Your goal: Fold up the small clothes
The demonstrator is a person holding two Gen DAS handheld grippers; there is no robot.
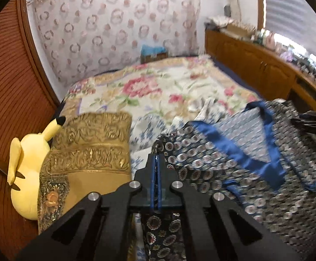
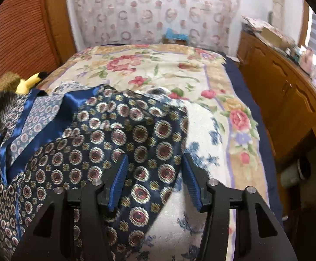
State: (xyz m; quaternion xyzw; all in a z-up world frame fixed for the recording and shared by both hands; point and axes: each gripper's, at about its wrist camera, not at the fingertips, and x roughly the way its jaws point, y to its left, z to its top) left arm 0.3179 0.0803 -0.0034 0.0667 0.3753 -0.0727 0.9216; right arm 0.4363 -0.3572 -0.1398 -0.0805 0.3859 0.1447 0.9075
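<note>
Two grippers, left fingers [image 1: 157, 163] pinching patterned garment [image 1: 234, 158], right fingers [image 2: 121, 174] spread, seemingly straddling it

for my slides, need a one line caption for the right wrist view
Open right gripper straddles a fold of the patterned navy garment on the floral bedspread.

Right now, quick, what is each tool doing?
Left tool: shut on the patterned garment.
Right tool: open, fingers on either side of the garment's edge, not gripping it.
</note>
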